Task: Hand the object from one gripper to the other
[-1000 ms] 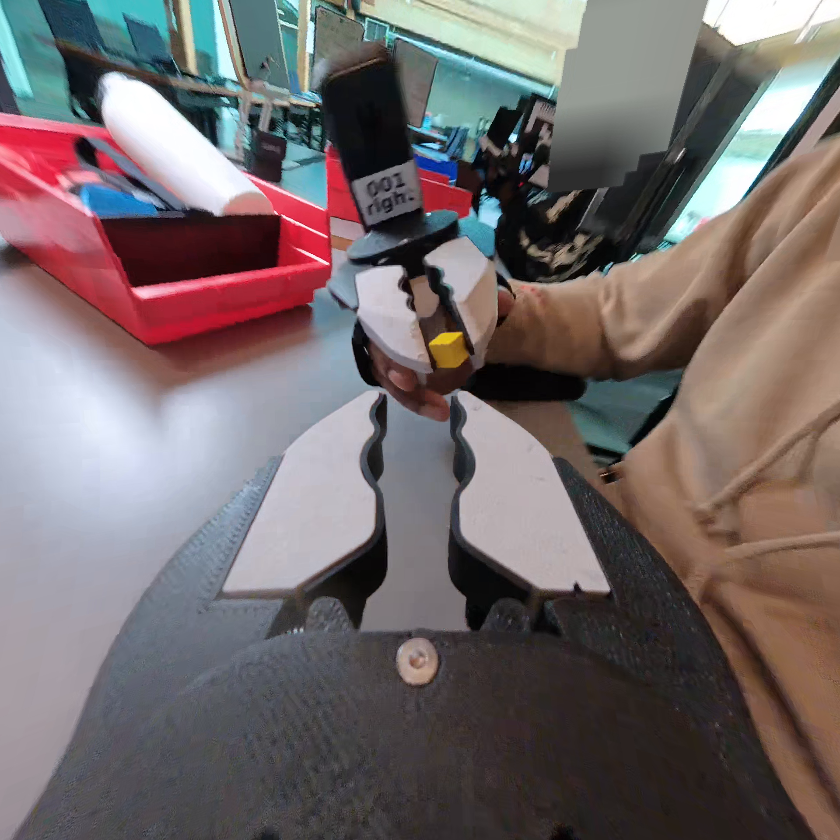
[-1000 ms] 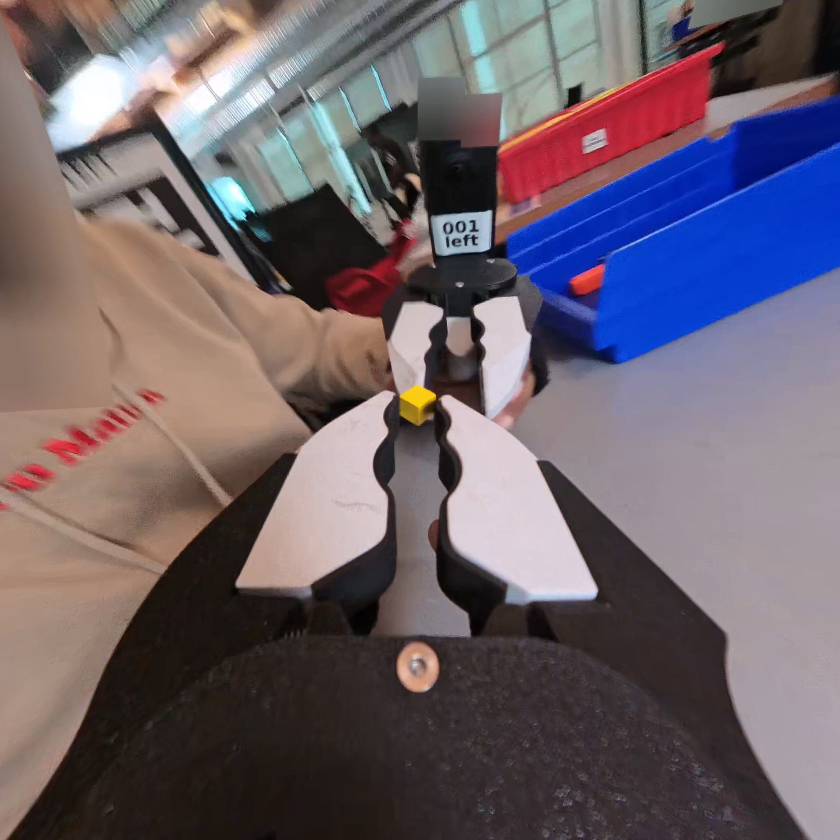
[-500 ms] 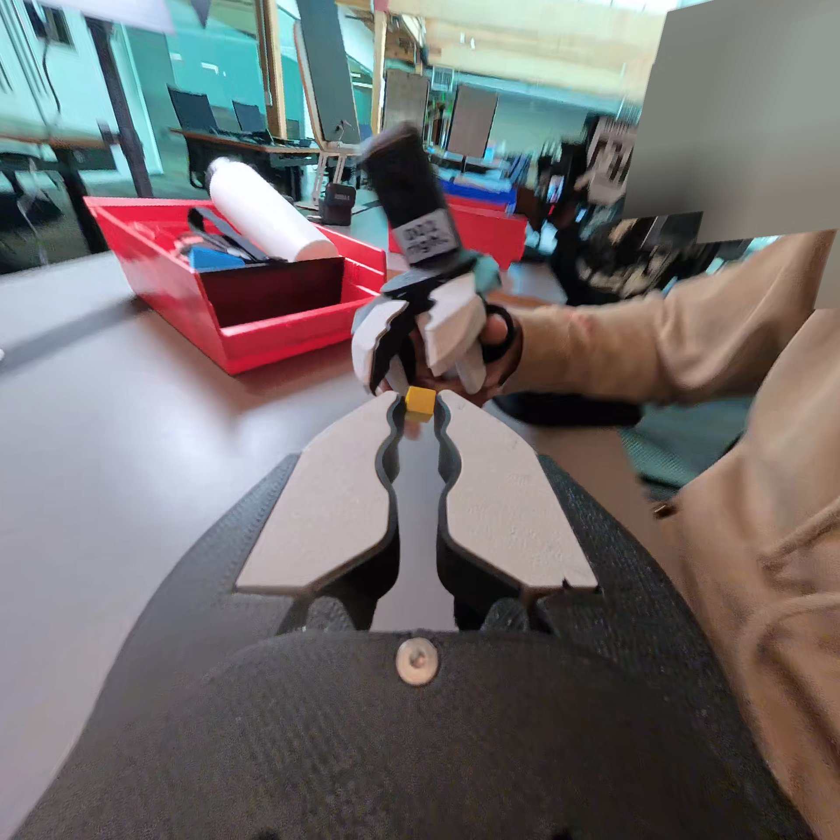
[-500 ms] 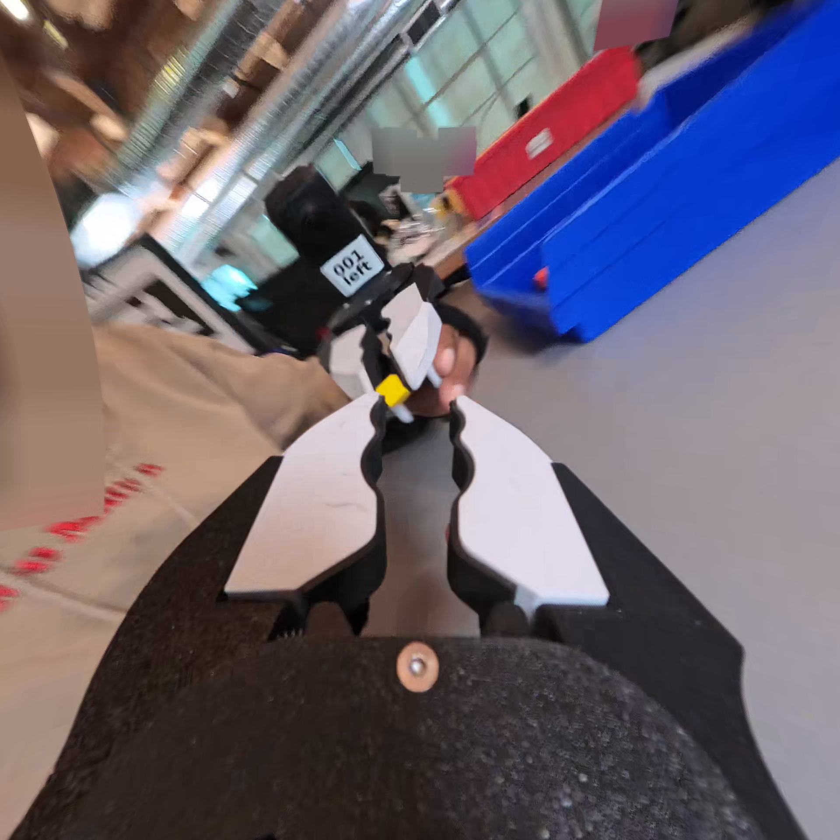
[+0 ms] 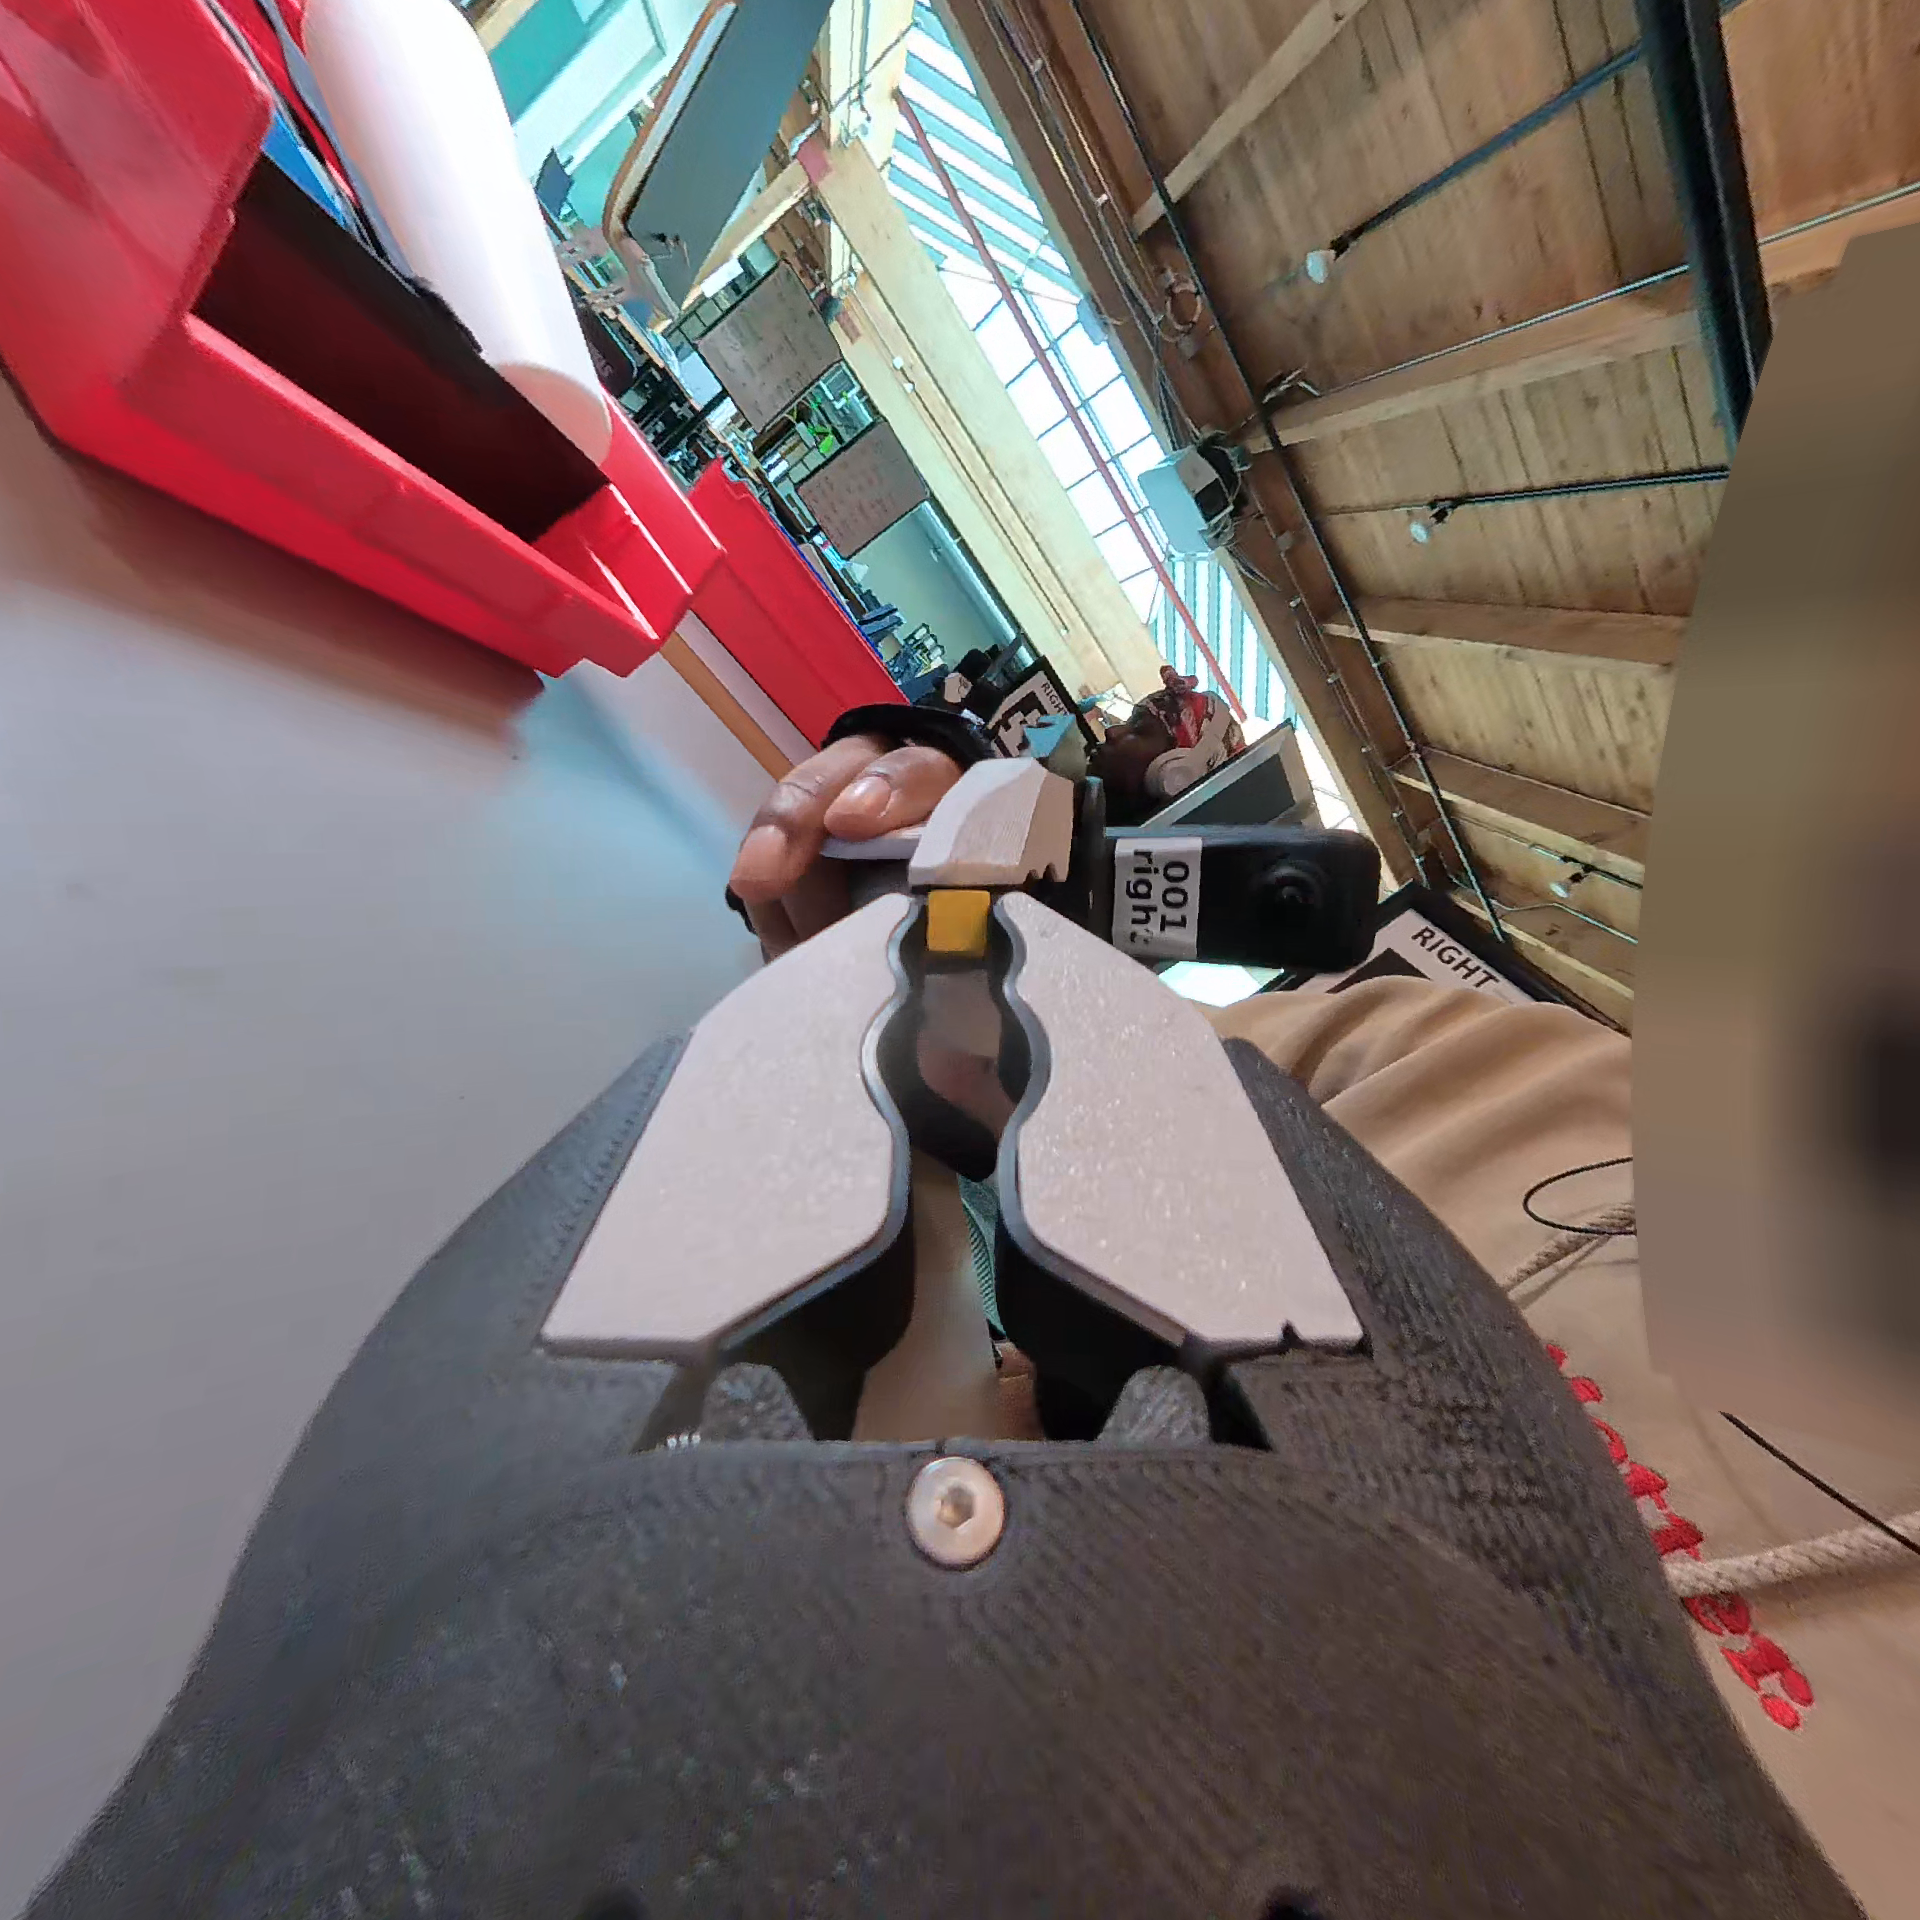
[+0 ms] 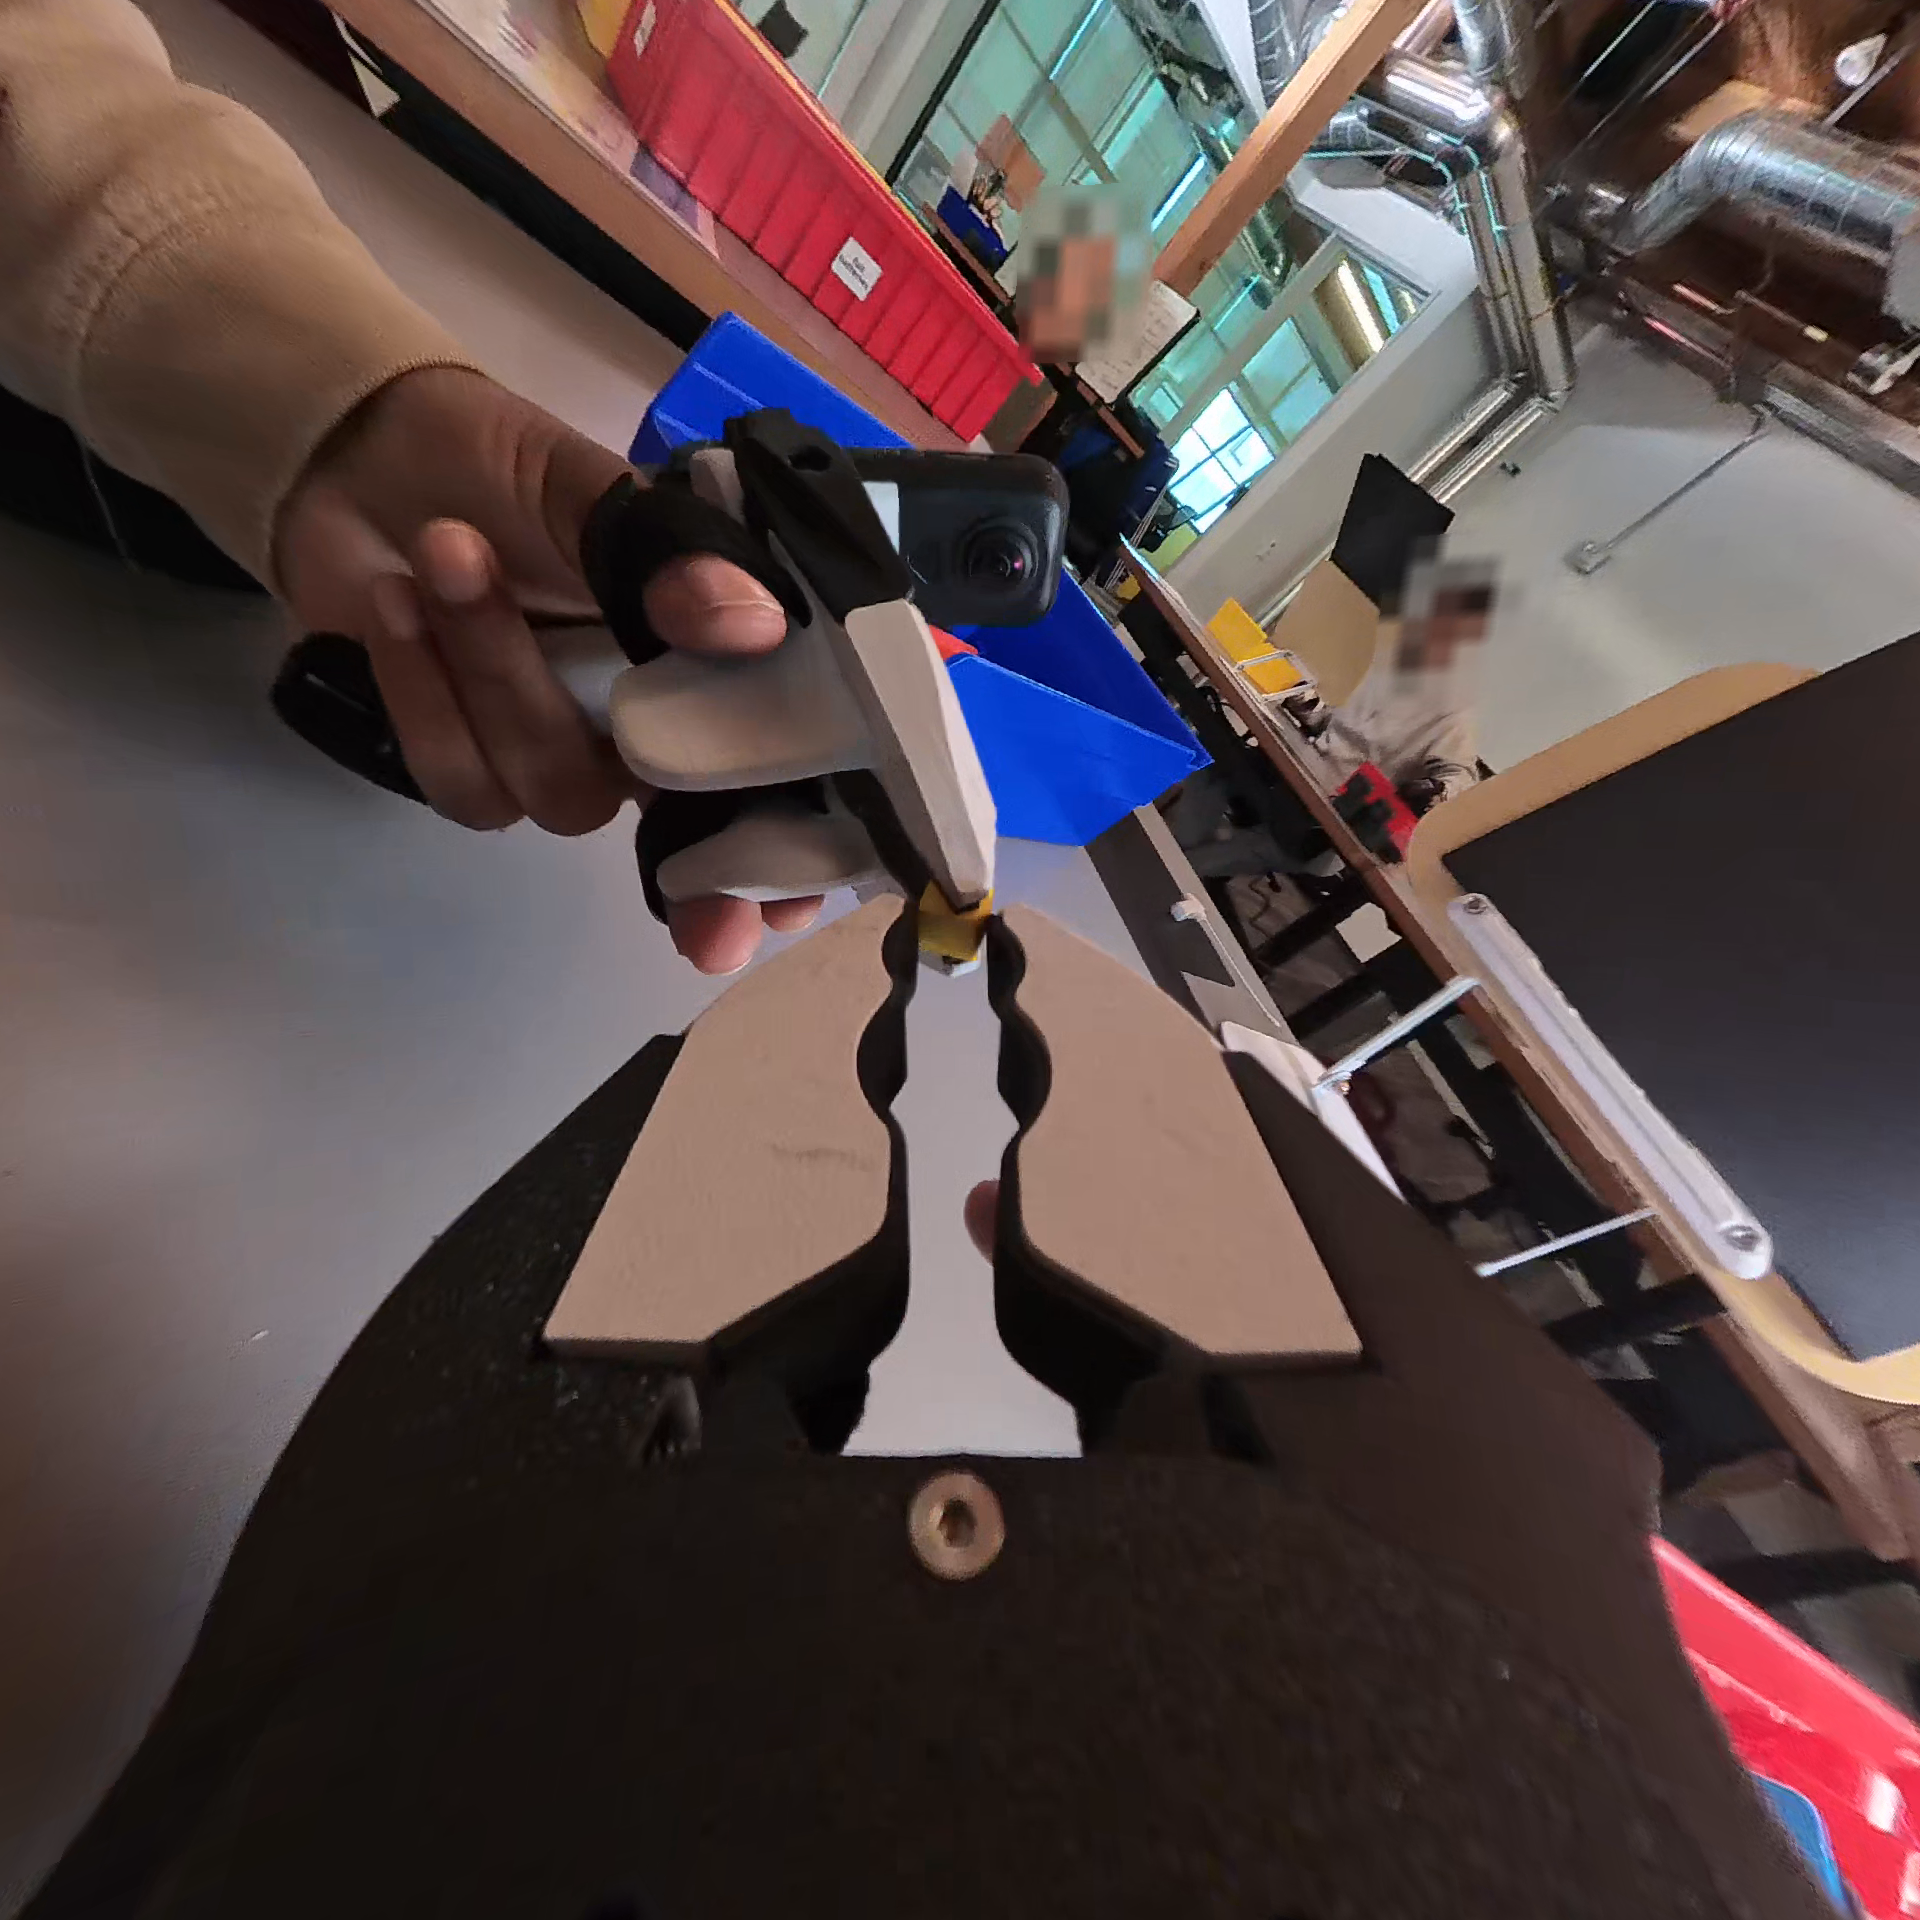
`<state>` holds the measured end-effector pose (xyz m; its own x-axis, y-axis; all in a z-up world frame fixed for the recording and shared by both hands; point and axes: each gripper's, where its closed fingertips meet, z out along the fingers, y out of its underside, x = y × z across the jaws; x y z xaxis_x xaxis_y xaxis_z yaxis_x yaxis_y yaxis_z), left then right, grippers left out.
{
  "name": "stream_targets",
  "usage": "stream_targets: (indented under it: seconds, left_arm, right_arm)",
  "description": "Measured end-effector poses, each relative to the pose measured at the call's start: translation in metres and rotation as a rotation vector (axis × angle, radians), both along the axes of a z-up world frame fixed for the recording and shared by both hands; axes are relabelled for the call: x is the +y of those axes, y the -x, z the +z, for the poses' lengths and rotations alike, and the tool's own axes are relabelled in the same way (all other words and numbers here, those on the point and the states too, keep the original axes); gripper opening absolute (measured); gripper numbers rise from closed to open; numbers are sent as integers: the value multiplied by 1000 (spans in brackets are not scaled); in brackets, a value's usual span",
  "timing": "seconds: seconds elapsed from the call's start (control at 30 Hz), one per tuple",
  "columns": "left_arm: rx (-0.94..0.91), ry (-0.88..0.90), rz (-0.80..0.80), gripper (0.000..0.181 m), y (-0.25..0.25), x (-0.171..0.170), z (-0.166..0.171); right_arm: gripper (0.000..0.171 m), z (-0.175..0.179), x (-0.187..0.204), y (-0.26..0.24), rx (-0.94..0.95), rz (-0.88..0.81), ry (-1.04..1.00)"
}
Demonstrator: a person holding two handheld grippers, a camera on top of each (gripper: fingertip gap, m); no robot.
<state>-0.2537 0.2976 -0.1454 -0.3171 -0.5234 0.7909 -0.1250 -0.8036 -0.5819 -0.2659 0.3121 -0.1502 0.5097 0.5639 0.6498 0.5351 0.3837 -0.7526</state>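
Note:
A small yellow cube (image 5: 956, 922) sits between the tips of my left gripper (image 5: 956, 906), which is shut on it. In the left wrist view the right gripper lies on its side beyond. One of its fingers (image 5: 992, 842) rests just above the cube. In the right wrist view the cube (image 6: 948, 928) also lies between the tips of my right gripper (image 6: 951, 940), which closes on its sides. The left gripper's fingers (image 6: 914, 748) reach down to the cube from the upper left. Both hold it in the air above the grey table (image 5: 260, 883).
A red bin (image 5: 343, 457) holding a white cylinder (image 5: 436, 208) stands on the table at the far left. A blue bin (image 6: 1049, 748) stands behind the left gripper. A person's hand (image 6: 468, 644) and beige sleeve hold the left gripper. Desks and people are in the background. My two grippers' fingertips are within a few centimetres of each other.
One second ago only the right gripper held the cube. Then the left closed on it and the right opened. Now both have rolled sideways and the right has closed on the cube again.

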Motion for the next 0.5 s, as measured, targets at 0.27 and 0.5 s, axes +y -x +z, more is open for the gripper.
stream_targets:
  seconds: [0.27,0.5]
  left_arm:
    - [27,-599,84,31,8,0,-1]
    - [26,-1105,65,28,10,-24,-13]
  right_arm:
    - [11,8,-7,-8,545,291,766]
    - [11,-10,-41,10,653,560,1363]
